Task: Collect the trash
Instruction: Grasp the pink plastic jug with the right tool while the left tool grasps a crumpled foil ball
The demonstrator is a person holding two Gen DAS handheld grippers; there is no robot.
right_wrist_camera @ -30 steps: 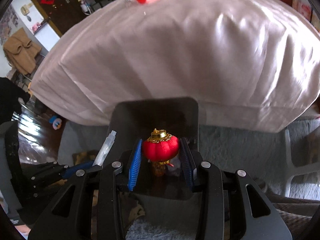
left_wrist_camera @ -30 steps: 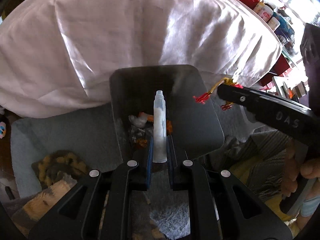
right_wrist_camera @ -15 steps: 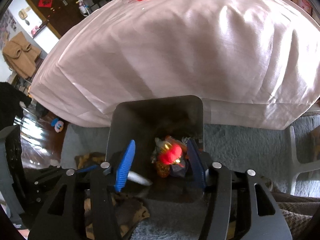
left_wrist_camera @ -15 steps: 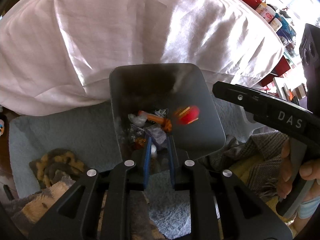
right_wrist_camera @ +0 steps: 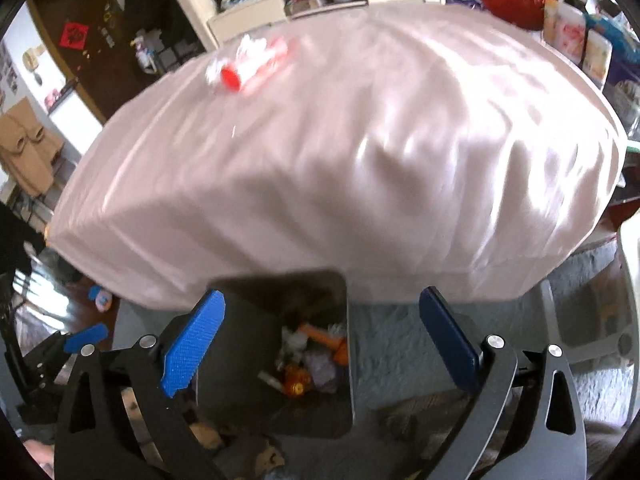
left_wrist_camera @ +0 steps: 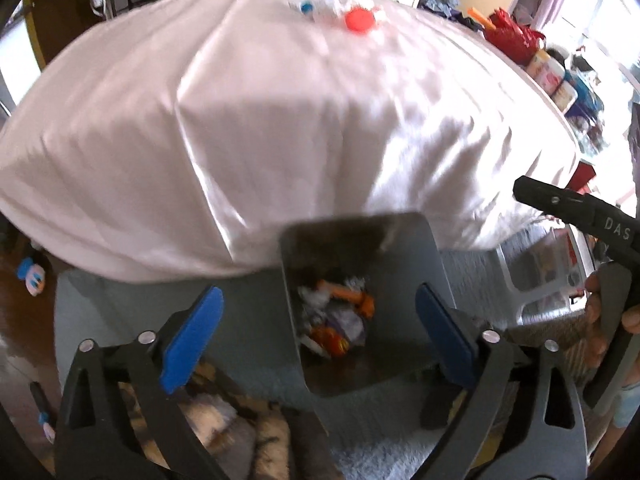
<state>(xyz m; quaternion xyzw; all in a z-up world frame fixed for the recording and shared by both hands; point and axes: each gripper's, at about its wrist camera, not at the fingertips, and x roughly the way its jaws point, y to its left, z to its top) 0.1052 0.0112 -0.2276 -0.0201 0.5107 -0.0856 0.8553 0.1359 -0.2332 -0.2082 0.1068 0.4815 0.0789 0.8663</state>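
Observation:
A dark grey bin stands on the carpet against the white-clothed table; it also shows in the right wrist view. Several pieces of trash lie in it, orange, white and red. My left gripper is open and empty above the bin. My right gripper is open and empty above the bin's right edge; its body shows at the right of the left wrist view. On the table lie a red-capped item with crumpled white wrapping, seen also from the left, and a small blue-capped item.
The table with the white cloth fills the upper view. Cans and red items stand at its far right edge. A grey carpet lies around the bin. A patterned cushion lies below the left gripper. A toy lies on the floor at left.
Both grippers opened. The clear tube dropped from the left and the red lantern ornament from the right into the bin. Both grippers have since risen and tilted up toward the table top.

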